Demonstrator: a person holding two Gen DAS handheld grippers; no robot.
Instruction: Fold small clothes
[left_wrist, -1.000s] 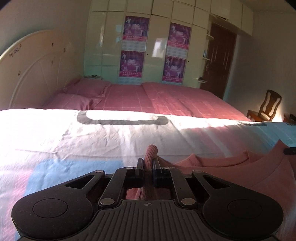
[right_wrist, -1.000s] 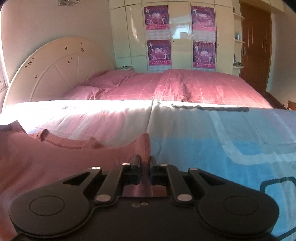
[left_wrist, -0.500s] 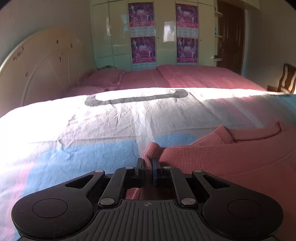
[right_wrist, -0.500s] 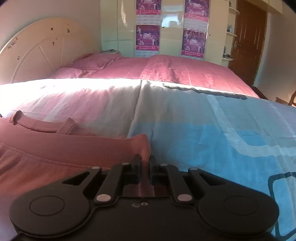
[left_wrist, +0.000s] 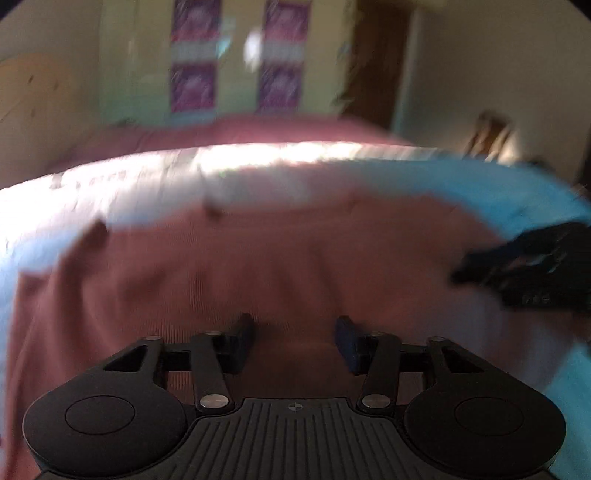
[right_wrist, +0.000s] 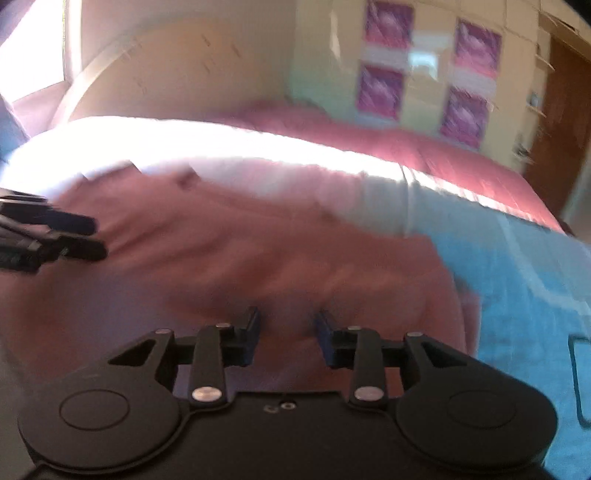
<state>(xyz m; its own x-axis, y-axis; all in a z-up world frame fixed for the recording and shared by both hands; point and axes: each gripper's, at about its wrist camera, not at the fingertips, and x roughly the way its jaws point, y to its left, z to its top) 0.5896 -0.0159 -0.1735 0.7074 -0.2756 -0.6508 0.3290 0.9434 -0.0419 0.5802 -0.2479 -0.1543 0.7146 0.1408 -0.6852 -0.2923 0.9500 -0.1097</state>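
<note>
Pink garment (left_wrist: 280, 266): lies spread over the bed's patterned cover, broad and flat with soft wrinkles; both views are motion-blurred, so its neckline and sleeves cannot be made out clearly.
Bed cover (left_wrist: 517, 192): white in the sunlit band toward the far edge of the bed, blue toward the right edge; the garment rests on it near the front edge.
Left hand-held gripper (left_wrist: 295, 338): its jaws have just been opening and now stand apart, with pink fabric seen below the gap but no cloth pinched between the pads.
Right hand-held gripper (right_wrist: 286, 334): its jaws have likewise just been opening and stand apart over the garment, nothing clamped.
Cross views: the right hand-held gripper appears at the right edge of the left wrist view, the left one at the left edge of the right wrist view, both over the pink cloth.
Background: a pink bedspread (right_wrist: 424, 147) beyond the cover, a pale headboard (right_wrist: 177, 70), purple posters (left_wrist: 192, 85) on a wardrobe.
</note>
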